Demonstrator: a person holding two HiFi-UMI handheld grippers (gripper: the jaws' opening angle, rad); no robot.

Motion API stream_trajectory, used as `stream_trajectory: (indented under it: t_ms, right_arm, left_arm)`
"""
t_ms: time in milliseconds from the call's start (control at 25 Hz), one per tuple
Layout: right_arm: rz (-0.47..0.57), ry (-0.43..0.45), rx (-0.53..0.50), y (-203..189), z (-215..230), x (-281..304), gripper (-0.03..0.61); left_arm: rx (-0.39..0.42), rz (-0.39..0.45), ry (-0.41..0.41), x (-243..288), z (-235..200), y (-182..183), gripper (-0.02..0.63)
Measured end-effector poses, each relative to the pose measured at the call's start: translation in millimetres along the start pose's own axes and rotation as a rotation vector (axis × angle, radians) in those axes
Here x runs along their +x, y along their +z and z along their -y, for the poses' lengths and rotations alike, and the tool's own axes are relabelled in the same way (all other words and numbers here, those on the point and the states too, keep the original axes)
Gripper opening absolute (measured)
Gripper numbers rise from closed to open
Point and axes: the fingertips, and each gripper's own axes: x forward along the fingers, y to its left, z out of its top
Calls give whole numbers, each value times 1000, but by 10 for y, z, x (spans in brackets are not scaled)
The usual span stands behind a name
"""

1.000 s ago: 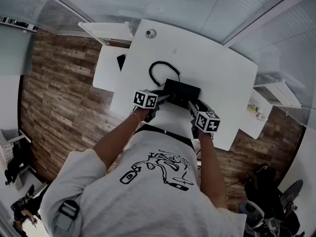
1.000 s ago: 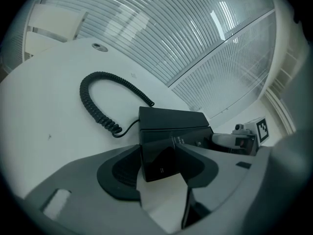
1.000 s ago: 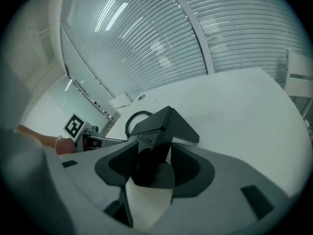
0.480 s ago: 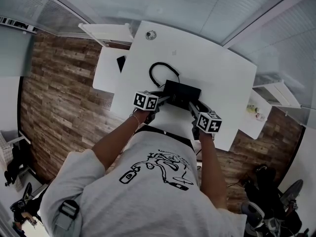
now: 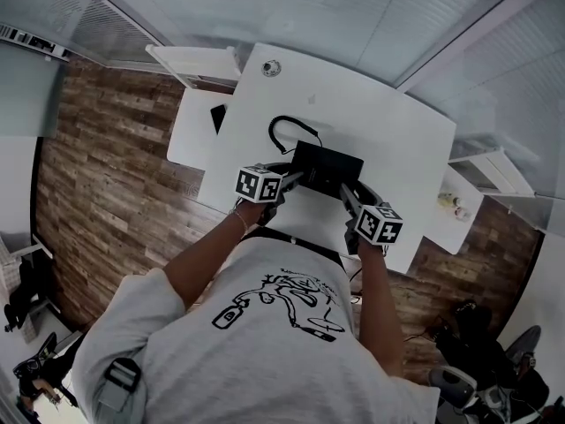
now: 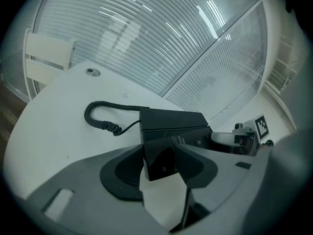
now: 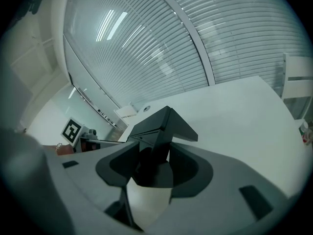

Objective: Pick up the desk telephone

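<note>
The black desk telephone (image 5: 327, 168) is over the near part of the white desk (image 5: 397, 122), and its coiled cord (image 5: 281, 126) loops off to the far left. My left gripper (image 5: 296, 177) is shut on the phone's left end, my right gripper (image 5: 344, 189) on its right end. In the left gripper view the glossy corner of the telephone (image 6: 168, 131) fills the gap of the left gripper (image 6: 159, 163). In the right gripper view a corner of the telephone (image 7: 164, 126) sits inside the right gripper (image 7: 152, 168). Both pairs of jaws have just been closing on it.
A round cable grommet (image 5: 271, 65) sits at the desk's far left corner. A low white side table (image 5: 190, 126) with a small black item (image 5: 217, 116) stands left of the desk, a white shelf (image 5: 459, 203) with small items at the right. Wood floor surrounds the desk.
Both grippers have risen slightly, with the telephone gripped between them at its two ends. The cord still lies on the desk.
</note>
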Motion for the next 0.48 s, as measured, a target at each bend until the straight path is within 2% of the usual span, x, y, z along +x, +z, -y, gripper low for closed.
stream_trajectory:
  t_ms: [480]
  right_arm:
    - [72, 10, -43, 362, -306, -442, 184]
  left_arm:
    - [7, 74, -25, -369, 422, 268, 189]
